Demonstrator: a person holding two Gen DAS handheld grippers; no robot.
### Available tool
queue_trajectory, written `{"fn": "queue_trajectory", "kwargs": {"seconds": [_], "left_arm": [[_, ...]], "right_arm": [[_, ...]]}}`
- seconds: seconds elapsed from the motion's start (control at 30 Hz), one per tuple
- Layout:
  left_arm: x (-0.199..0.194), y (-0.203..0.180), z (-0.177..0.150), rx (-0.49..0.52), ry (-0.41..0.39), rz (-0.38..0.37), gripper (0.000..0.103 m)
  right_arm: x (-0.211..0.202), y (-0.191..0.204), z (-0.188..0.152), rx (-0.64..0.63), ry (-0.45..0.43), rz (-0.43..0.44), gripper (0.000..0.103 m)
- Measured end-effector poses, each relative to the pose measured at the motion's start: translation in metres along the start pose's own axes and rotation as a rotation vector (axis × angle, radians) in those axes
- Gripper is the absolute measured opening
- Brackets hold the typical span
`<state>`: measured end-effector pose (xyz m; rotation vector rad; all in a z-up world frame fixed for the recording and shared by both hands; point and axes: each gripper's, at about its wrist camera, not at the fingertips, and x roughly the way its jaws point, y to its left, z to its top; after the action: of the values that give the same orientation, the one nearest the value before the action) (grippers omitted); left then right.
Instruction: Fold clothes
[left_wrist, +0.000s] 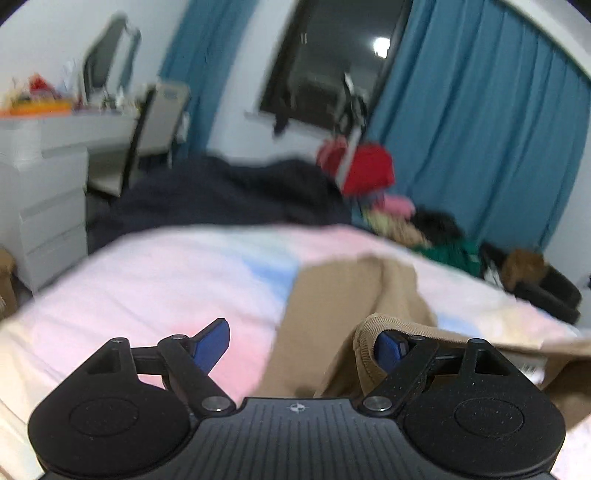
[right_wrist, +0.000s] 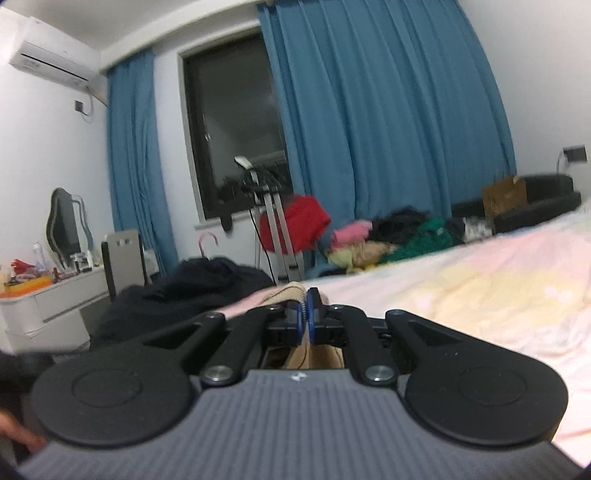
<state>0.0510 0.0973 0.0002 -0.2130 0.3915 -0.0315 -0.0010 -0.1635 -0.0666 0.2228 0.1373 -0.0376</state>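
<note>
The tan garment (left_wrist: 343, 295) lies on the pastel bedsheet (left_wrist: 166, 273), its long axis running from near to far, slightly leftward. The left gripper (left_wrist: 301, 345) is spread wide, with a ribbed hem draped over its right finger (left_wrist: 388, 349). The right gripper (right_wrist: 303, 314) is clamped tight on the tan fabric.

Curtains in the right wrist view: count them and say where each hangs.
2. A narrow blue curtain hangs left of the dark window; a wide blue curtain hangs right of it.
</note>
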Motion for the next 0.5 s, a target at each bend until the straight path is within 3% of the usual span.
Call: {"fn": "queue_trajectory", "kwargs": {"seconds": [0.17,0.3,0.33,0.43,0.5], "left_arm": [[-0.015,0.001,0.009,-0.026,-0.087,-0.013,0.083],[-0.024,-0.007,0.013,-0.025,-0.103,-0.046,0.083],[-0.024,-0.009,0.012,-0.019,-0.1,-0.051,0.082],[-0.021,-0.015,0.007,0.012,-0.086,-0.051,0.08],[-0.016,-0.02,0.003,0.043,-0.06,-0.037,0.08]], "right_arm": [[0.033,0.007,-0.02,-0.107,0.208,-0.102,0.009],[0.06,-0.003,-0.04,-0.031,0.411,-0.083,0.01],[0.063,-0.006,-0.042,-0.007,0.429,-0.092,0.018],[0.065,-0.011,-0.042,0.018,0.407,-0.148,0.061],[0.063,-0.014,-0.041,0.025,0.355,-0.179,0.068]]}}
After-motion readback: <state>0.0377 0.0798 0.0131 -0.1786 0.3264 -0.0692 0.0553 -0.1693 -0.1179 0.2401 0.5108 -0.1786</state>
